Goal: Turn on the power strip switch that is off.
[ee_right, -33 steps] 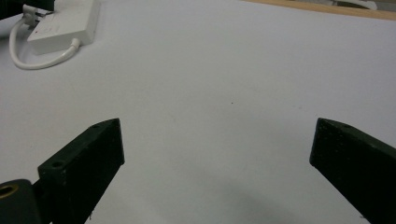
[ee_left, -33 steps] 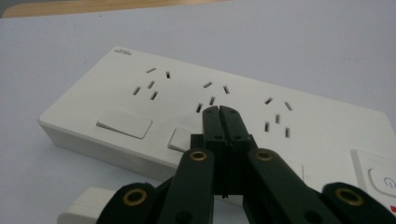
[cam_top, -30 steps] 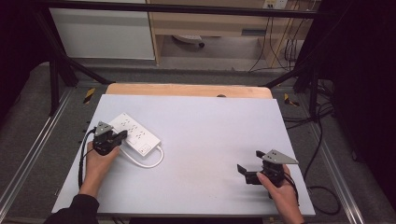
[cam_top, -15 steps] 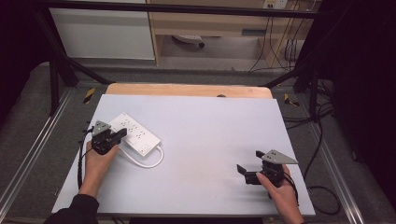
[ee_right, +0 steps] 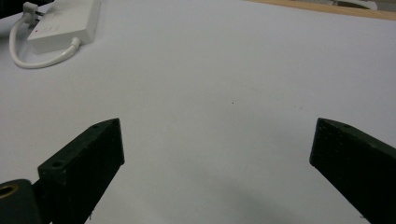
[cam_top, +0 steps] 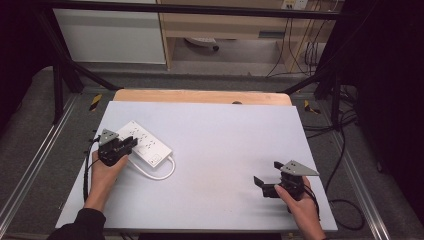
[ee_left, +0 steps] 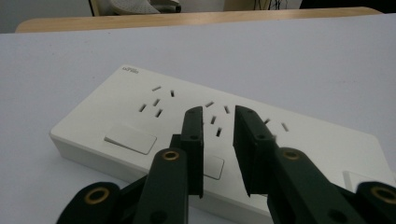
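Your left gripper [ee_left: 218,122] has just been opening: its jaws now stand a narrow gap apart, with nothing between them. In the left gripper view they hang over the near edge of the white power strip [ee_left: 154,116], just above the row of rocker switches [ee_left: 130,138], and I cannot tell whether the tips touch the casing. Judging from this, you have finished a press or a pinch at the strip's switch side and are letting go, so the strip is now free.

The power strip [cam_top: 144,143] lies at the left of the high view, middle height, set diagonally on the pale table [cam_top: 225,135], with its short white cable [cam_top: 159,175] looping out toward the lower right of it.

Your right gripper [cam_top: 270,186] rests at the lower right of that view, well apart from the strip, jaws spread wide over bare table; the right gripper view shows the strip [ee_right: 65,21] far off in its upper left corner.

Against the earlier high frames, the strip and its cable lie where they were, and both hands sit in the same spots. Only the left jaws differ, pressed together then and slightly parted now.
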`<state>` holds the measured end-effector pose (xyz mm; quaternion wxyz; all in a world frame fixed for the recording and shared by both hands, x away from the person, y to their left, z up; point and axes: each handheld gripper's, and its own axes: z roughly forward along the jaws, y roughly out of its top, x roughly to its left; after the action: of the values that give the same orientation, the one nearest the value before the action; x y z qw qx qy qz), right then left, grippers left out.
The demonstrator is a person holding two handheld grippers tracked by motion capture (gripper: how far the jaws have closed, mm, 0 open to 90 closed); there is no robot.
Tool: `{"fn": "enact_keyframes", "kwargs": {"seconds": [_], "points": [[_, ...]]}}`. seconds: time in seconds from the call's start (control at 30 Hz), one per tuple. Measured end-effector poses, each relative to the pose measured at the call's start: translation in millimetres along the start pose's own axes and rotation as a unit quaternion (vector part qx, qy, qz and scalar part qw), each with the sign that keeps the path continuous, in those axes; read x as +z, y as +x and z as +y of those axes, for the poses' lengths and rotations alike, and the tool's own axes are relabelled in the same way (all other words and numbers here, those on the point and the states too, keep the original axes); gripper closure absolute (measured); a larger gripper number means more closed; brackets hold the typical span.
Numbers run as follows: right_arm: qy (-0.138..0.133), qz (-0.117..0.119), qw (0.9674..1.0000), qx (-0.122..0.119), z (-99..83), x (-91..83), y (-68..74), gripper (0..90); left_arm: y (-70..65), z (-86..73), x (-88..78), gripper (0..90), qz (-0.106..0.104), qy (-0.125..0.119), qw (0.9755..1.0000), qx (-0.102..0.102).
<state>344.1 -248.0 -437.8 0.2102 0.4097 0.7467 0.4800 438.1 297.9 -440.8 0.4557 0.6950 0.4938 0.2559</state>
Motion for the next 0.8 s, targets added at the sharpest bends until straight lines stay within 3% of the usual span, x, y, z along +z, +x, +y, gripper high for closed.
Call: {"fn": "enact_keyframes", "kwargs": {"seconds": [0.23, 0.57, 0.8], "points": [[0.000, 0.000, 1.0000, 0.000, 0.0, 0.0, 0.0, 3.4, -0.9, 1.3, -0.8, 62.7, 0.004, -0.003, 1.0000, -0.003], [0.001, 0.001, 1.0000, 0.000, 0.0, 0.2, 0.2, 3.5, -5.1, 4.6, -1.5, 47.8, -0.005, -0.019, 0.9998, 0.000], [0.001, 0.001, 1.0000, 0.000, -0.1, 0.3, -0.1, 3.4, -0.9, 6.9, -5.0, 30.1, 0.014, -0.034, 0.9993, -0.011]]}}
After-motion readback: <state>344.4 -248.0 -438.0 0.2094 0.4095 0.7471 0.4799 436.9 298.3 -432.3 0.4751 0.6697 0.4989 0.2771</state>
